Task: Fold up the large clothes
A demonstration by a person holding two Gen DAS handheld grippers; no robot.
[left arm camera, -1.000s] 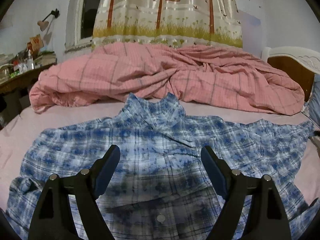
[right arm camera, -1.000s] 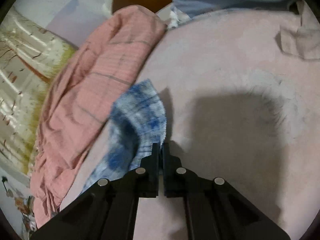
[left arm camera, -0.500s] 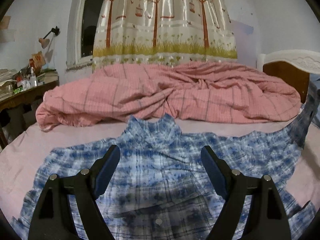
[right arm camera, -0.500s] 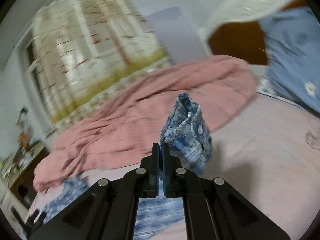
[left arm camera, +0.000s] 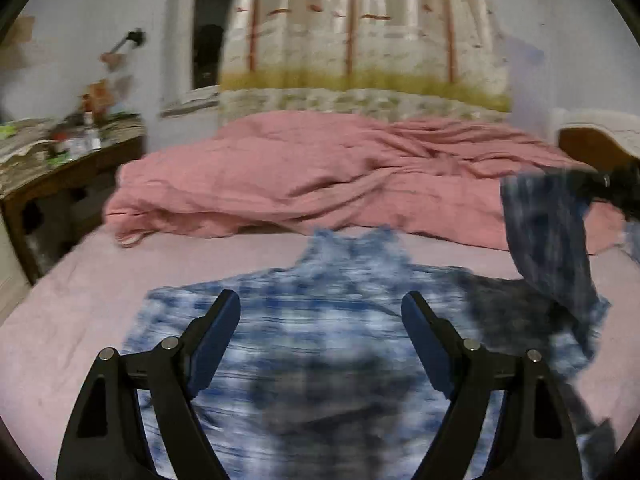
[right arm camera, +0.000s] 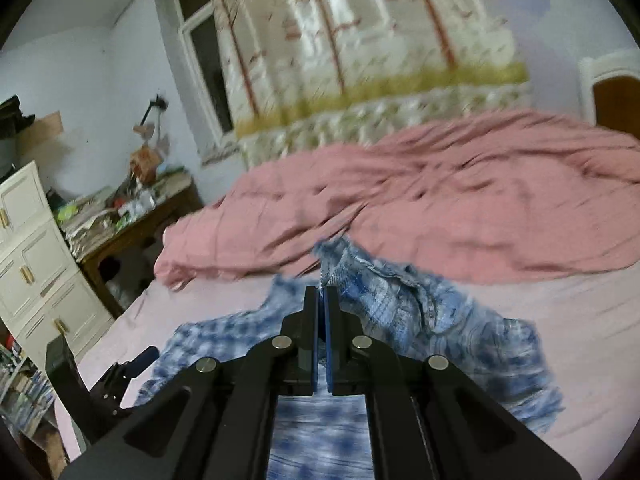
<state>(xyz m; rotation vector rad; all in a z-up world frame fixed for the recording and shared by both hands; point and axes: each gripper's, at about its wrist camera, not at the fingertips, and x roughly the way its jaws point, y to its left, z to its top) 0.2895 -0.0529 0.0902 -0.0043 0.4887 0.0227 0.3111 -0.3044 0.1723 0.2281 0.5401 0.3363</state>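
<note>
A sleeve (right arm camera: 372, 276) of the plaid shirt (left arm camera: 320, 320) is pinched in the closed right gripper (right arm camera: 321, 300), apparently for folding inward; the left gripper (left arm camera: 320, 320) is held open and empty at lower centre.

This was somebody's bedroom at home: a bed (left arm camera: 60, 320) with a pink sheet filled the lower frame, a rumpled pink duvet (left arm camera: 320, 184) lay across the middle, a tree-print curtain (left arm camera: 360, 40) hung top centre, and a cluttered wooden desk (right arm camera: 132, 224) stood at left.
</note>
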